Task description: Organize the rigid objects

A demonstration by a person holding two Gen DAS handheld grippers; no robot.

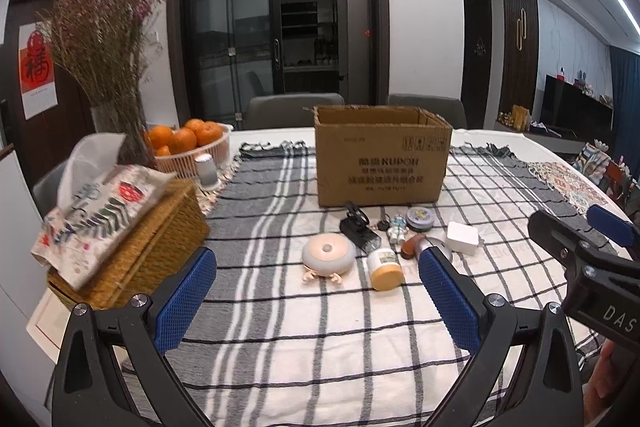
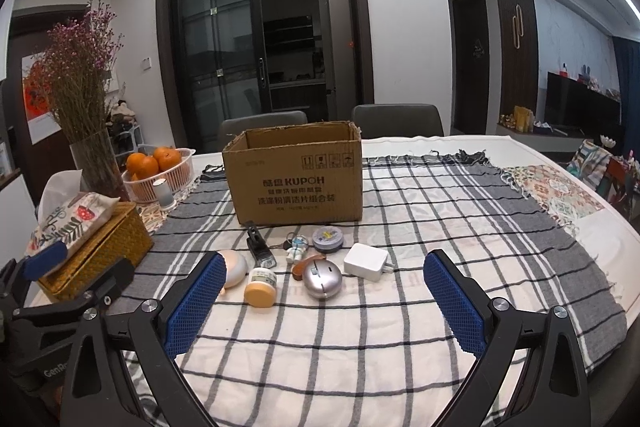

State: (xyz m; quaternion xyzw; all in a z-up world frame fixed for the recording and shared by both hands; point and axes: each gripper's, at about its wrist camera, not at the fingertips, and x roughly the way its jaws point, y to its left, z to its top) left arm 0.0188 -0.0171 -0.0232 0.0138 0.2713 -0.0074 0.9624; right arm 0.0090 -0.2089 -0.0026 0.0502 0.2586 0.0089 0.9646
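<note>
Right now both my left gripper point(image 1: 316, 303) and right gripper point(image 2: 324, 305) hang spread and empty over the checked cloth point(image 2: 360, 347), since the small jar point(image 2: 261, 287), silver dome point(image 2: 322, 279) and white charger point(image 2: 366, 261) lie clustered before the open cardboard box point(image 2: 296, 179), presumably their destination.

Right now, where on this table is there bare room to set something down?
Bare cloth lies between the grippers and the small-item cluster, and right of the white charger toward the patterned mat. Crowded: in front of the cardboard box, and left around the wicker box.
</note>
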